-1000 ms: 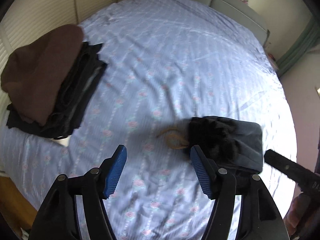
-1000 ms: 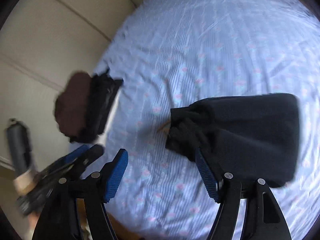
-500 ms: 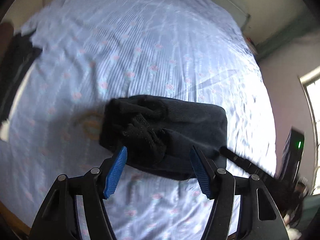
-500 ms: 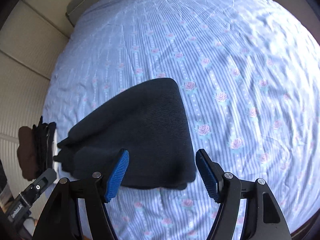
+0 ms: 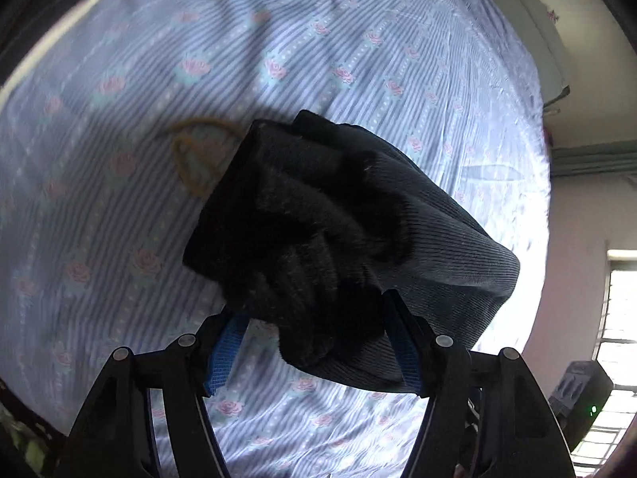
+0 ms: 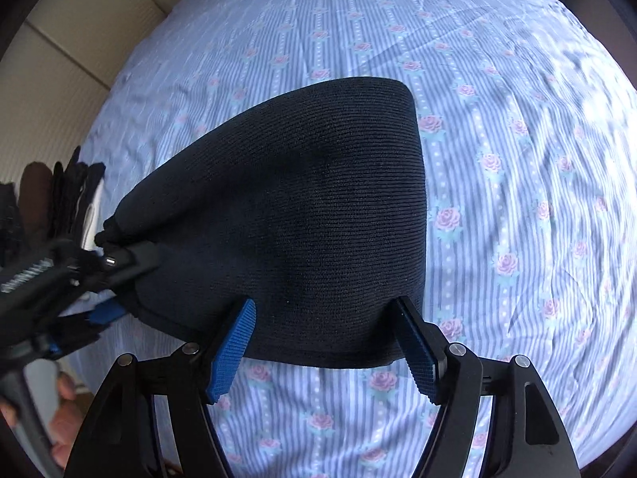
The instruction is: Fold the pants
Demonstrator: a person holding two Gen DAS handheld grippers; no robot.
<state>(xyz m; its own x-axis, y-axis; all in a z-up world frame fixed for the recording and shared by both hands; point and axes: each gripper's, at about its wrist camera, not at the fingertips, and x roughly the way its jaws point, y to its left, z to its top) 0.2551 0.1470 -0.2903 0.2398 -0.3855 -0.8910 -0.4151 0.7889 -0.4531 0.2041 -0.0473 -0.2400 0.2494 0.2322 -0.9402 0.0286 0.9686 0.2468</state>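
Note:
The dark ribbed pants lie folded into a thick bundle on the bed; their bunched, fuzzy end shows in the left wrist view. My left gripper points steeply down and is open, its blue pads either side of the bundle's near corner. It also appears in the right wrist view as the left gripper at the bundle's left end. My right gripper is open too, astride the bundle's near edge. Neither pair of pads visibly squeezes the cloth. A tan cord loop sticks out beside the bunched end.
The blue striped bedsheet with pink roses spreads all around. A stack of dark and brown folded clothes sits at the bed's left edge. A person's hand holds the left tool. A dark box with a green light stands by the window.
Both grippers have sunk towards the bed and closed in on the folded pants. They now straddle the bundle, which fills far more of each view. Jaw width looks the same.

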